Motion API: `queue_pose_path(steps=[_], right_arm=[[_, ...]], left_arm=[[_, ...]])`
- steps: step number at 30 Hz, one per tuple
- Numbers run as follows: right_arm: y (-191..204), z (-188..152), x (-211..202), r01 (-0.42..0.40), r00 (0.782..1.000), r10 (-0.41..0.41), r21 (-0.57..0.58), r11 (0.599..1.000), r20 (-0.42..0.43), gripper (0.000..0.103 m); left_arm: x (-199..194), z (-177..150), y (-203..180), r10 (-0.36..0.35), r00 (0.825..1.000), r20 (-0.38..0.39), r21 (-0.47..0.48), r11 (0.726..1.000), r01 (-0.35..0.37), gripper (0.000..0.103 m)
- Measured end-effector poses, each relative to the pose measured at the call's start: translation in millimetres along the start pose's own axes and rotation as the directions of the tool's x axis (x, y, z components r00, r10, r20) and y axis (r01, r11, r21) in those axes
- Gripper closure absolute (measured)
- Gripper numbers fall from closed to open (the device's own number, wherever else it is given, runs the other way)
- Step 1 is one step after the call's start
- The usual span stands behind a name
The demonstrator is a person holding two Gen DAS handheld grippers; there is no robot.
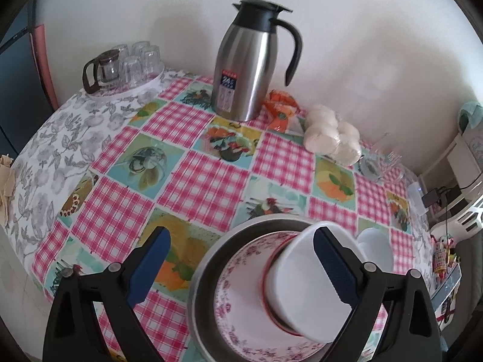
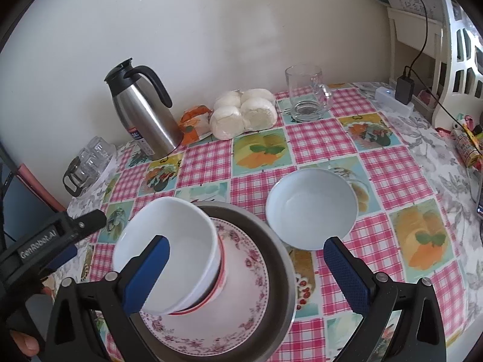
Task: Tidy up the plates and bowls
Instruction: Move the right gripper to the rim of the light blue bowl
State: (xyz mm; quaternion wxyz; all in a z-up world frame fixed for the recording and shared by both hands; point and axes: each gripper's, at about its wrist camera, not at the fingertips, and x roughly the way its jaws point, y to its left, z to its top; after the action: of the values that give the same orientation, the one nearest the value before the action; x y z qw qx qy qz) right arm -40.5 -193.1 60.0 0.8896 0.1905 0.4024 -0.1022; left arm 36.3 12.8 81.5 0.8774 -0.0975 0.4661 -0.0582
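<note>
A stack stands on the checked tablecloth: a grey metal pan [image 2: 282,259] holds a floral plate [image 2: 241,316], on it a red-rimmed bowl [image 2: 219,286], and on top a white bowl [image 2: 169,241] that sits tilted. In the left wrist view the same white bowl [image 1: 305,277] tops the floral plate [image 1: 238,289]. A shallow white bowl [image 2: 311,208] sits alone to the right of the stack. My right gripper [image 2: 249,271] hangs open over the stack, gripping nothing. My left gripper [image 1: 244,259] is open too, its right finger [image 1: 332,268] in front of the white bowl; its body [image 2: 87,235] shows left of the stack.
A steel thermos jug [image 2: 145,114], an orange packet [image 2: 193,123] and a bag of white buns [image 2: 241,114] line the wall. A glass mug [image 2: 308,93] stands further right, a tray of glasses [image 1: 126,66] at the far left. A charger and cable [image 2: 404,87] lie by the right edge.
</note>
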Motion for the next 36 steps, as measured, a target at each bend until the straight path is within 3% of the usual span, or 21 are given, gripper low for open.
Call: queue_pose_path(steps=[14, 25, 31, 36], right_arm=[[-66, 12, -18, 0.05, 0.998, -0.053, 0.093, 0.994, 0.024, 0.0], [-121, 12, -28, 0.077, 0.996, -0.085, 0.183, 0.98, 0.033, 0.0], [-147, 12, -25, 0.082, 0.995, -0.094, 0.262, 0.962, 0.033, 0.0], [-157, 13, -18, 0.094, 0.994, -0.104, 0.285, 0.954, 0.021, 0.0]], left_arm=[[-24, -18, -80, -0.098, 0.991, 0.091, 0.169, 0.982, 0.082, 0.007], [-21, -39, -144, -0.159, 0.984, 0.08, 0.3, 0.945, 0.128, 0.007], [-10, -45, -171, -0.145, 0.987, 0.064, 0.365, 0.924, 0.112, 0.007], [3, -42, -181, -0.132, 0.99, 0.044, 0.365, 0.925, 0.107, 0.007]])
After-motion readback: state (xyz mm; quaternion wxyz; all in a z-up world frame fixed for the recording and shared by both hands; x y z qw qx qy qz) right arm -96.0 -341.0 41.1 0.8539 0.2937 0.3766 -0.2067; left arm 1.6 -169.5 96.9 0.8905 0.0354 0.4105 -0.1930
